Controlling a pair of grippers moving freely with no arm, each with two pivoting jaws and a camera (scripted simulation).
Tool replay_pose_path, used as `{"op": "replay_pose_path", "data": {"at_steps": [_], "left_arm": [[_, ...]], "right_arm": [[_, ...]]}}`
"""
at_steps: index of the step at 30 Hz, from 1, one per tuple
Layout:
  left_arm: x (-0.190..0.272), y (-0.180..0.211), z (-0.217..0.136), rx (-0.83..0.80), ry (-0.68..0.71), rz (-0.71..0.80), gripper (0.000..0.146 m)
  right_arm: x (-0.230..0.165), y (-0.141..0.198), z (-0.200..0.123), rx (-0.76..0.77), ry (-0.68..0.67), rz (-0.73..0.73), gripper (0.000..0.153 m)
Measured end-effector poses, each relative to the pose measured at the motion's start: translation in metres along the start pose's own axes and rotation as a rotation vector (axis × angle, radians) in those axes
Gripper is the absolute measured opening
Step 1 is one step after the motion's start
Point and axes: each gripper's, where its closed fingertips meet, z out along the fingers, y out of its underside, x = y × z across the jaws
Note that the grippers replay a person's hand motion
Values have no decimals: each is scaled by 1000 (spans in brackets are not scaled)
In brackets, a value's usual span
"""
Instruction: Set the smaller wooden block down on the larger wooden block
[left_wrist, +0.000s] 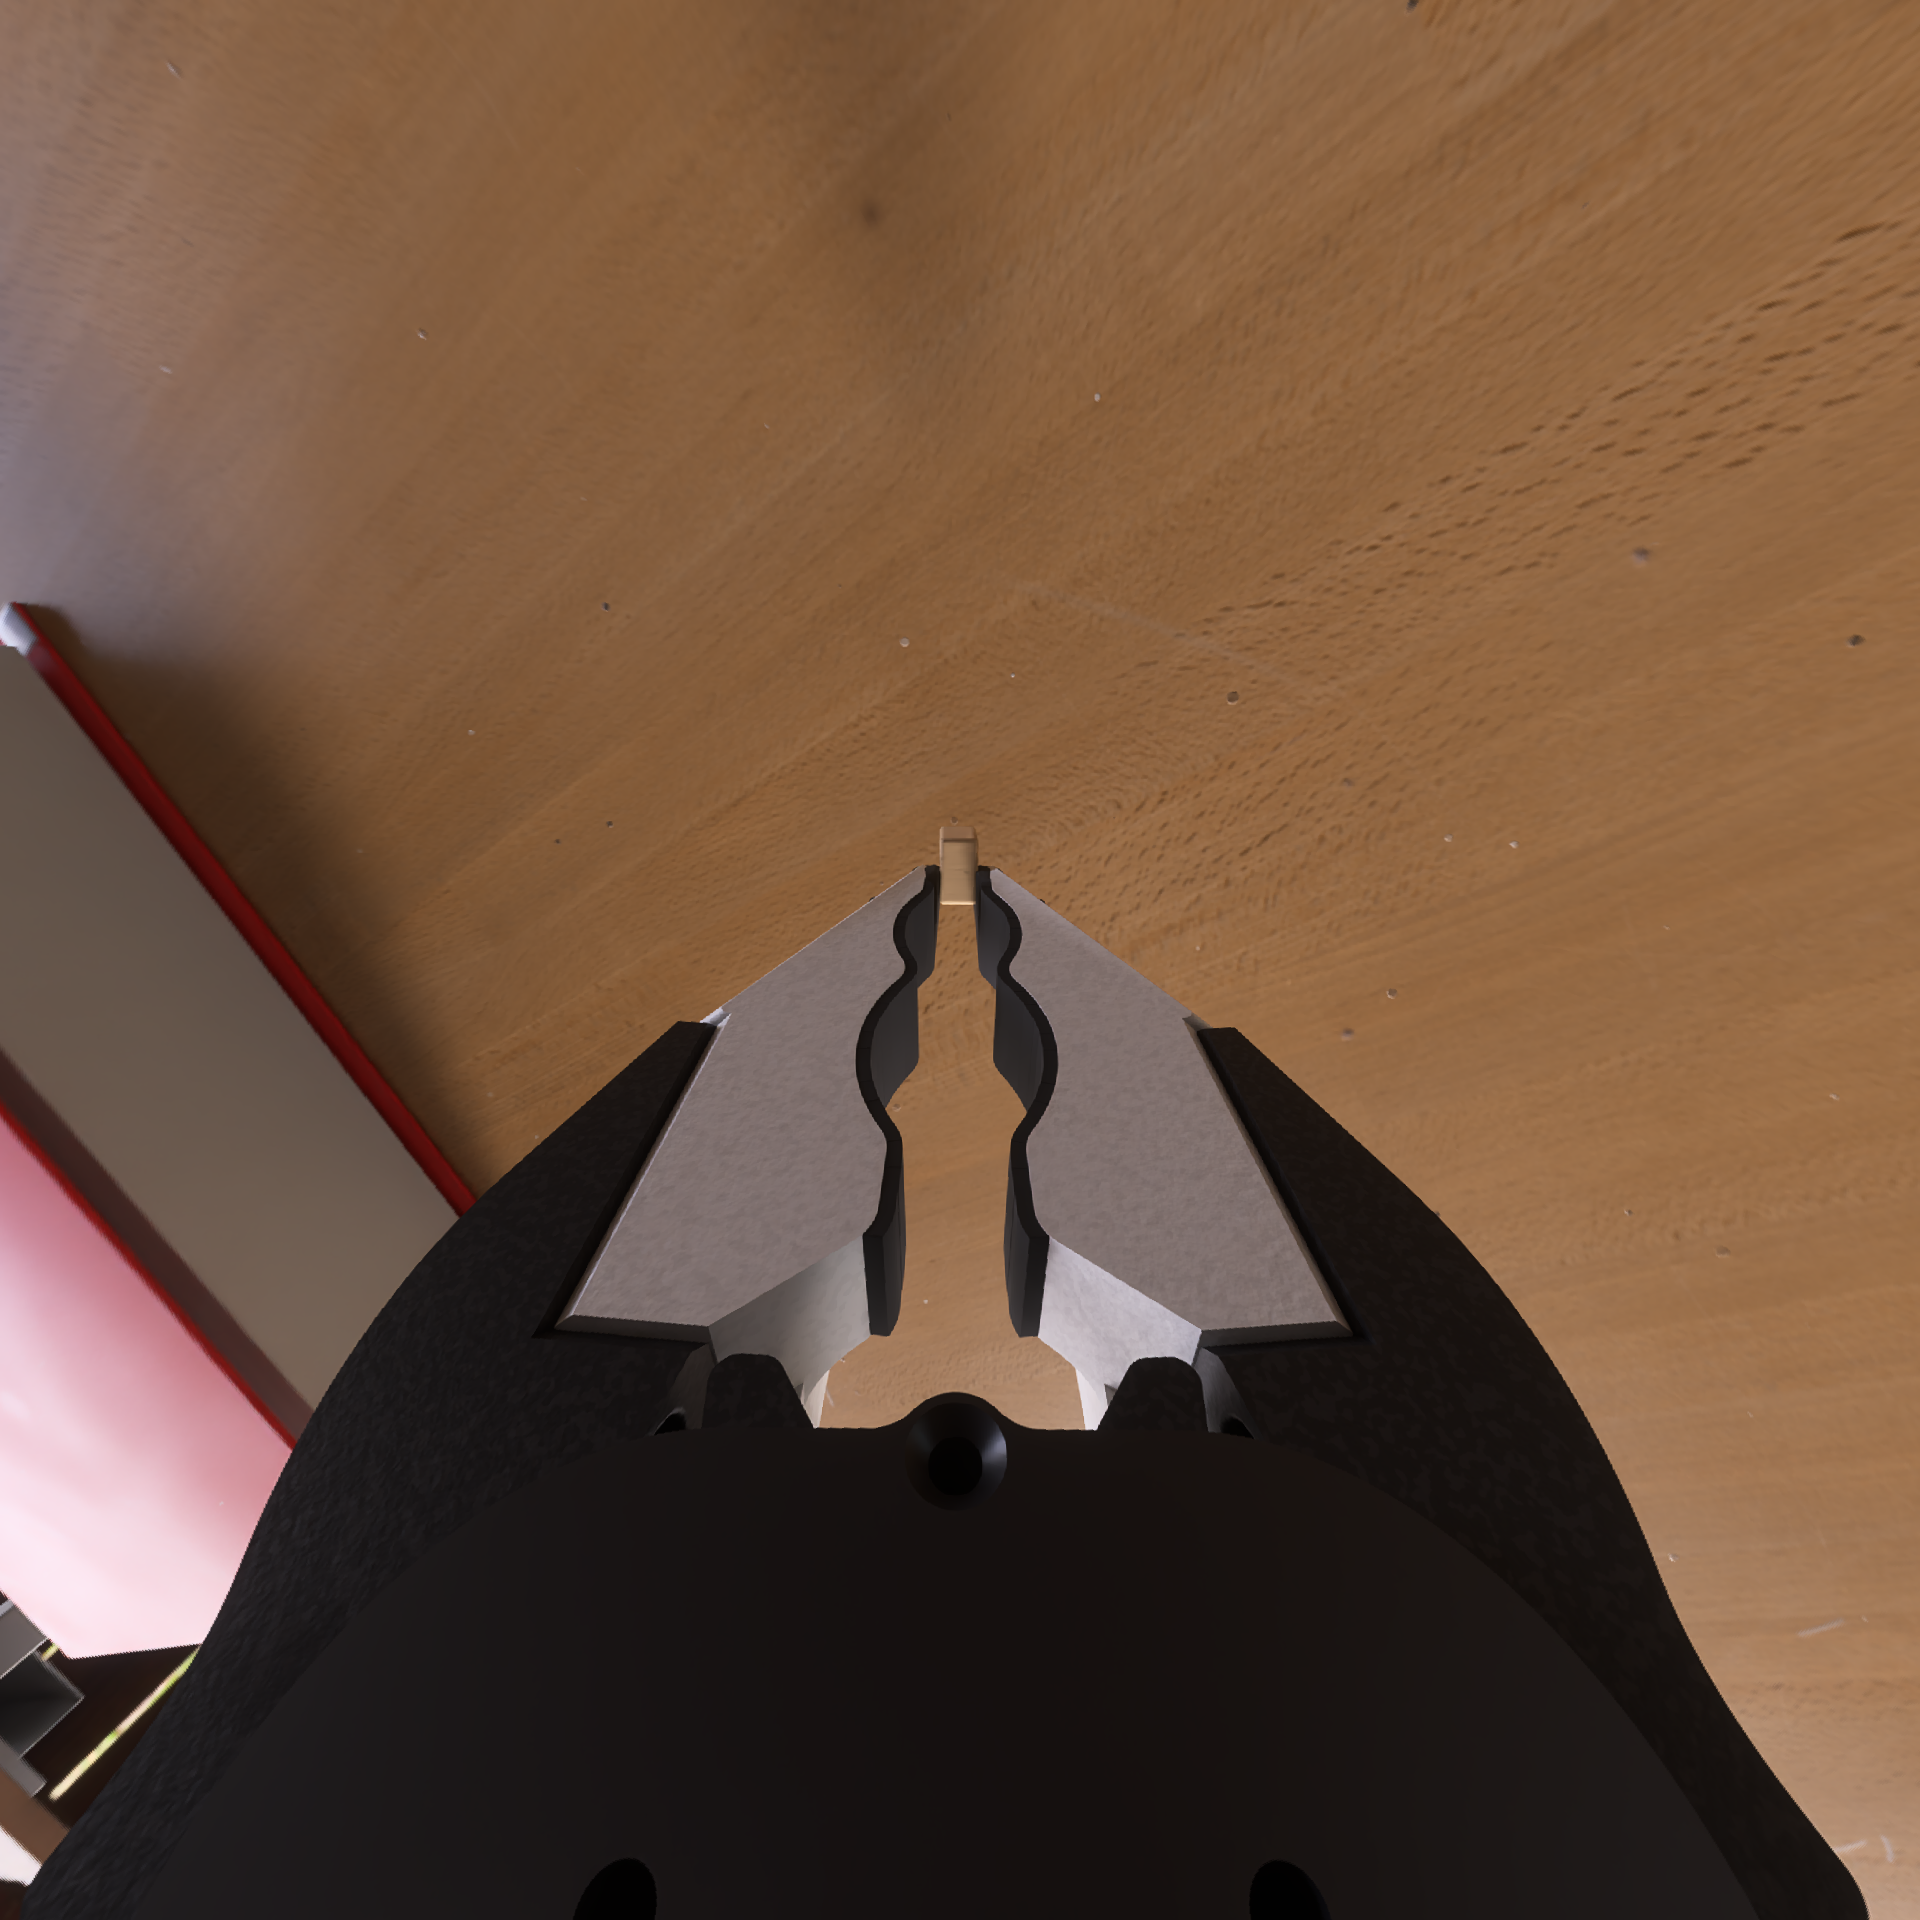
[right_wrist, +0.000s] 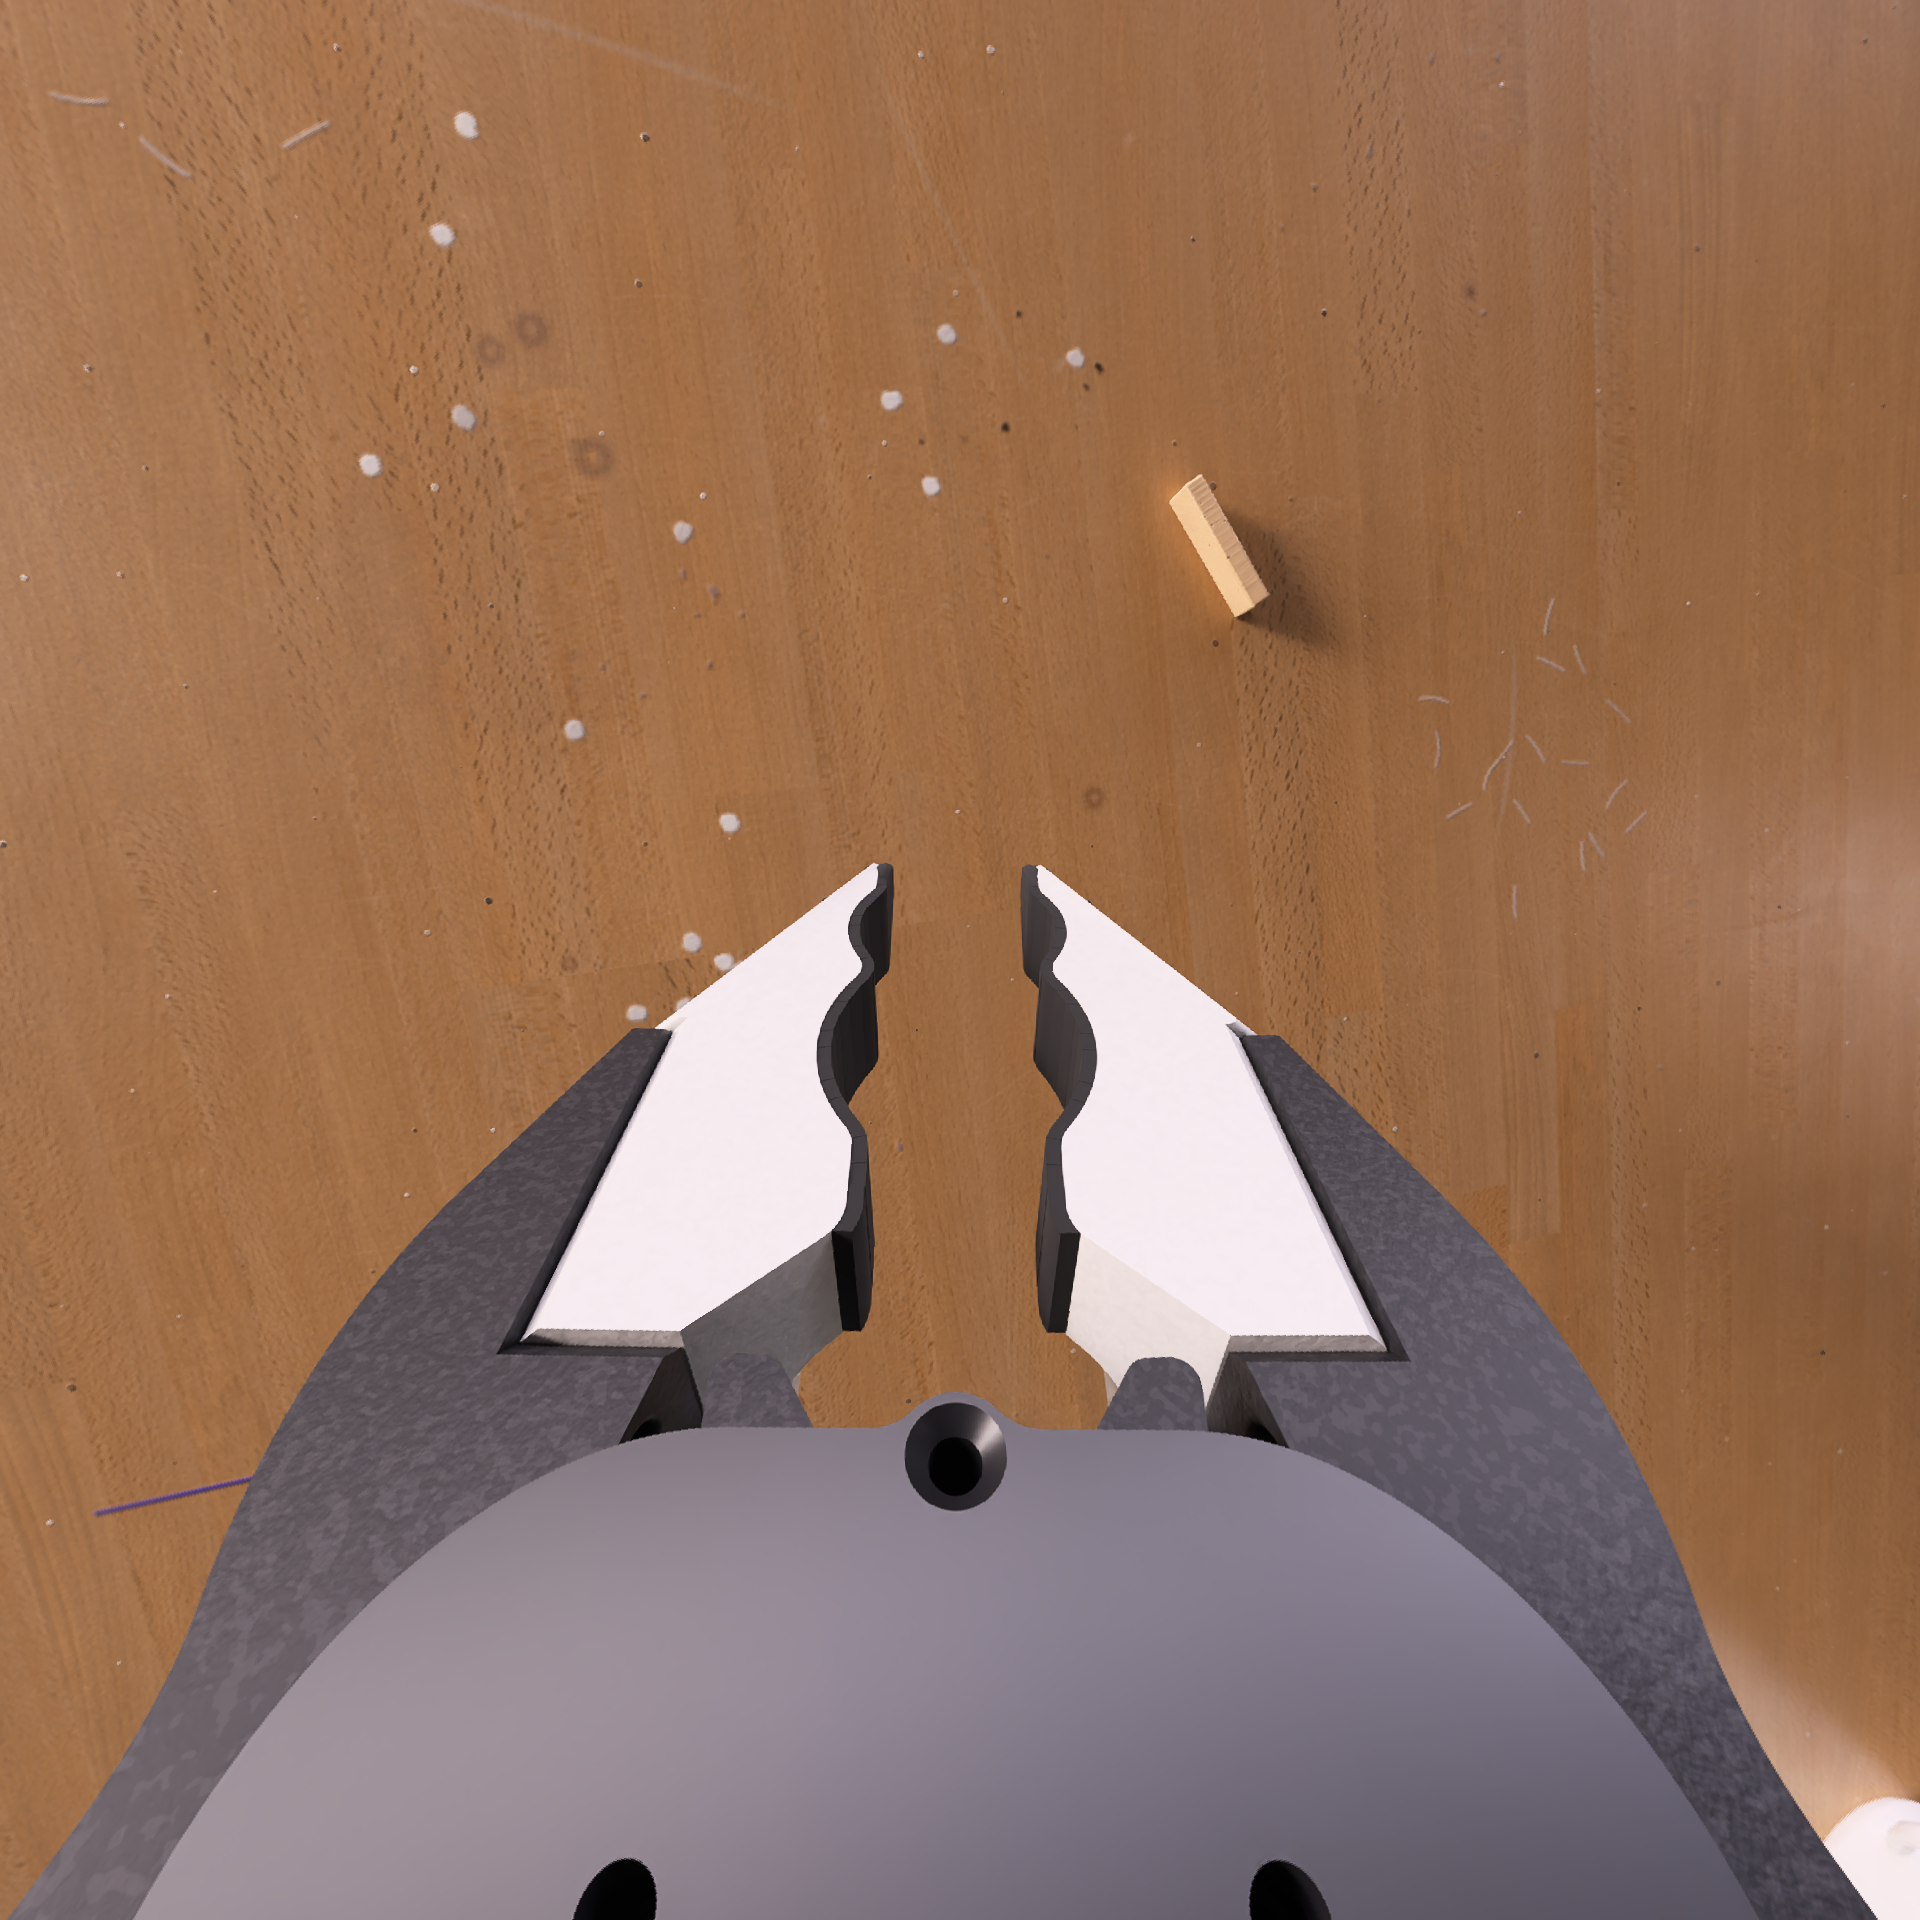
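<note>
In the left wrist view my left gripper (left_wrist: 957, 885) is shut on a small pale wooden block (left_wrist: 957, 850). The block sticks out past the fingertips, held above the brown wooden table (left_wrist: 1143, 468). In the right wrist view a longer pale wooden block (right_wrist: 1218, 545) lies flat on the table (right_wrist: 520, 727), ahead and to the right of my right gripper (right_wrist: 957, 878). The right gripper is open and empty, with bare table showing between its fingers. Neither view shows both blocks together.
In the left wrist view the table's edge with a red trim (left_wrist: 239, 904) runs diagonally at the left, with beige and red surfaces beyond it. In the right wrist view a white object (right_wrist: 1881, 1860) sits at the bottom right corner. White specks and scratches mark the table.
</note>
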Motion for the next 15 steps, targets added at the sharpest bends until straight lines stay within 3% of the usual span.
{"op": "replay_pose_path", "data": {"at_steps": [9,15], "left_arm": [[-7,-13,-71,145,-6,18,6],[20,-39,-128,243,24,93,6]], "right_arm": [[-4,-2,4,-18,-7,-16,25],[-1,-4,-7,-5,20,-5,25]]}}
